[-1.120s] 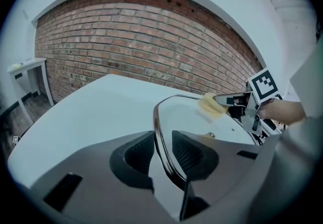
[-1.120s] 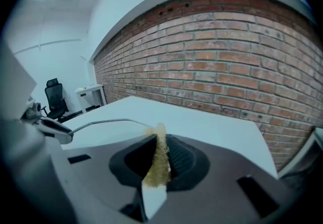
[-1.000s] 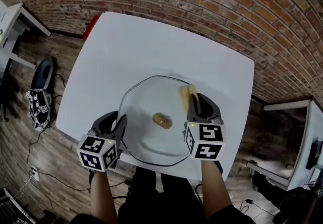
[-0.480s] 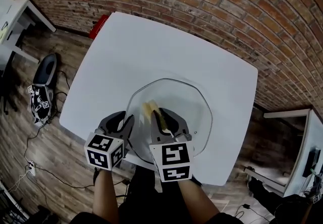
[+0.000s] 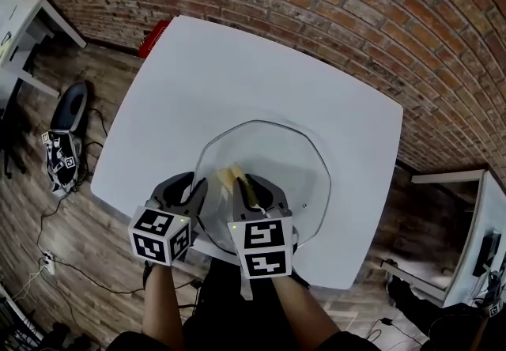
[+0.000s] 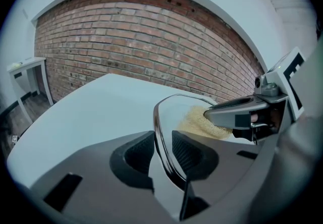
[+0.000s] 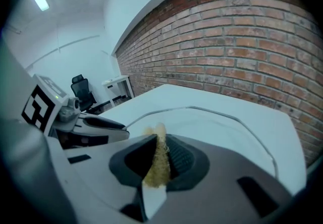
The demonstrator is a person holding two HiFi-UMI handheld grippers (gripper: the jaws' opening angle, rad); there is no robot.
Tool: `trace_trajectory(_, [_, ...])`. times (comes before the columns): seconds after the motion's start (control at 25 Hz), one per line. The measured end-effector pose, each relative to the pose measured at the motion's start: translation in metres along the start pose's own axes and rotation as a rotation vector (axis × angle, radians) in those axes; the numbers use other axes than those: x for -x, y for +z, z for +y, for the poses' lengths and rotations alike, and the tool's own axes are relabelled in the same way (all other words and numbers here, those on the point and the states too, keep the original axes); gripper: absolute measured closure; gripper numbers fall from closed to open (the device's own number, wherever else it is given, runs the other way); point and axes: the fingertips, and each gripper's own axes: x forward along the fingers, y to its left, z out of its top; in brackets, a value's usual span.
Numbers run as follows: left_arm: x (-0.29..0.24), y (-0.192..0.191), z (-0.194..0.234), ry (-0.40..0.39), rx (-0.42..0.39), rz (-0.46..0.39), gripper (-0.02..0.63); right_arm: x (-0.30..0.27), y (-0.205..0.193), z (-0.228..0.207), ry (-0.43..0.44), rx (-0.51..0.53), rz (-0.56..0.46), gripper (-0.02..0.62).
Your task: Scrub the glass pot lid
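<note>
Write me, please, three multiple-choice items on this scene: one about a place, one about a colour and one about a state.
1. Where is the glass pot lid?
A. on the floor
B. on a chair
C. on the white table, at its near side

2. What colour is the scrub pad in the right gripper?
A. yellowish
B. blue
C. black

3. What is the state of the left gripper?
A. open above the table
B. shut on the lid's rim
C. holding the pad

Answers:
1 C: the head view shows the lid on the tabletop close to the person.
2 A: both gripper views show a yellowish pad.
3 B: the left gripper view shows the rim clamped between its jaws.
</note>
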Motion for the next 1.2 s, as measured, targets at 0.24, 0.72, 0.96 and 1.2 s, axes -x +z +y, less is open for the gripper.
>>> trace_trajectory(0.24, [0.0, 0.001, 0.001, 0.011, -0.008, 0.004, 0.494, 0.02, -0.01, -0.074, -0.155, -0.046, 0.03, 0.538])
trace_trajectory(0.72, [-0.002, 0.002, -0.003, 0.024, -0.019, 0.007, 0.494, 0.06, -0.007, -0.141, -0.301, -0.085, 0.021, 0.538])
trace_trajectory(0.96, [-0.001, 0.002, -0.002, 0.018, -0.004, -0.002, 0.494, 0.054, 0.005, -0.041, -0.05, -0.037, -0.004, 0.538])
trace_trajectory(1.2, [0.001, 0.001, -0.001, 0.016, -0.005, -0.001, 0.494, 0.045, -0.007, 0.04, 0.146, 0.002, 0.035, 0.538])
